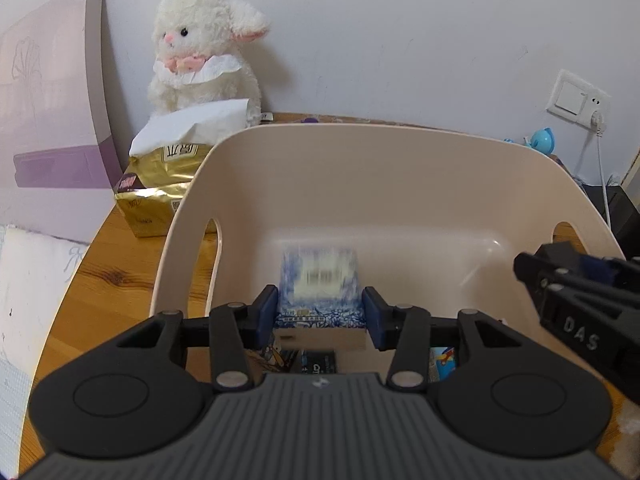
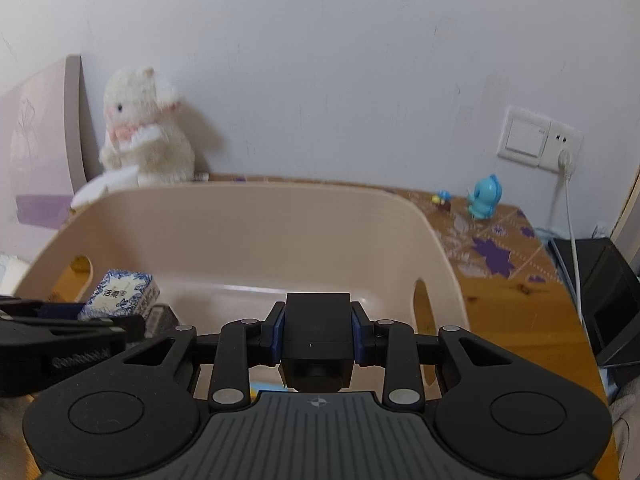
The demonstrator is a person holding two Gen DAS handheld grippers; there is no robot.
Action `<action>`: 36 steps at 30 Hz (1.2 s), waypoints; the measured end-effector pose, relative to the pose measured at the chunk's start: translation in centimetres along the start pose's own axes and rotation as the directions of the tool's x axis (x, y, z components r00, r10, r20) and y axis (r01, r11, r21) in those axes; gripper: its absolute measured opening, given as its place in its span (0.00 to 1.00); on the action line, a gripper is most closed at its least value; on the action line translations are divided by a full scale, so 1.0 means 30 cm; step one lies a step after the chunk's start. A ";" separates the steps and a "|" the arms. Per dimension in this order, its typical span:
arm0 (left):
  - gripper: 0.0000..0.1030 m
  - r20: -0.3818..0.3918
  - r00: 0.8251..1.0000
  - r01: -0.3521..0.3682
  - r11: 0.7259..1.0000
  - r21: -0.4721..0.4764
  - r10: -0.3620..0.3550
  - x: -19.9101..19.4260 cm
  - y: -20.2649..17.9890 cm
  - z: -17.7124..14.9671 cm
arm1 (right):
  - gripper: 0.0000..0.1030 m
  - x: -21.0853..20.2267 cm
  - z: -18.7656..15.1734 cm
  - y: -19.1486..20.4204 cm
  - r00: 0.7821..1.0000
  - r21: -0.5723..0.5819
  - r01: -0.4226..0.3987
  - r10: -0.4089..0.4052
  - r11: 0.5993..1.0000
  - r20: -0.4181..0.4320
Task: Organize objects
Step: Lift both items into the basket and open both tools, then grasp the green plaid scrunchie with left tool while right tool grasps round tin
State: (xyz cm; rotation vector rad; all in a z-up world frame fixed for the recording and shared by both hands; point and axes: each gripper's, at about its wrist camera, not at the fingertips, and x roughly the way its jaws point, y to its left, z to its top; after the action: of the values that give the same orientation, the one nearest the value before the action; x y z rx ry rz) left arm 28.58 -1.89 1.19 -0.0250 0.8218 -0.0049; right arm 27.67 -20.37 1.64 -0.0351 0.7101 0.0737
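Observation:
A cream plastic basket (image 1: 360,160) with handle cut-outs stands on the wooden table; it also shows in the right wrist view (image 2: 248,224). My left gripper (image 1: 320,312) is shut on a blue-and-white patterned box (image 1: 320,284) and holds it inside the basket above small items on its floor. The box also shows at the left of the right wrist view (image 2: 120,294). My right gripper (image 2: 318,332) is shut on a black boxy object (image 2: 316,328) over the basket's near right side. The right gripper also shows in the left wrist view (image 1: 580,300).
A white plush lamb (image 1: 204,52) and a gold tissue pack (image 1: 160,184) stand behind the basket on the left, beside a lilac box (image 1: 52,112). A blue toy (image 2: 484,198) and a wall socket with cable (image 2: 564,160) are at the right.

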 end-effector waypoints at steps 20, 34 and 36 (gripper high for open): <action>0.90 0.122 0.992 -0.014 1.000 -0.013 0.015 -0.301 0.058 -0.061 | 1.00 -0.339 -0.067 -0.074 0.996 0.044 -0.044 0.041 0.998 0.083; 0.90 0.080 0.997 0.021 1.000 0.016 -0.022 -0.364 0.071 -0.279 | 1.00 -0.359 -0.313 -0.096 0.998 -0.032 -0.031 0.029 0.999 -0.047; 0.90 0.070 0.997 0.025 0.999 0.031 -0.027 -0.352 0.057 -0.309 | 1.00 -0.350 -0.343 -0.096 0.997 -0.044 -0.031 0.028 0.999 -0.065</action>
State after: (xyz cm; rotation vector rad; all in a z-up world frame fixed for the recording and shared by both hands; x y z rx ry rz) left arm 14.59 -0.21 2.56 -0.0078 0.7509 -0.0409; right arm 13.29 -24.41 0.71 -0.0702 0.7736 0.1170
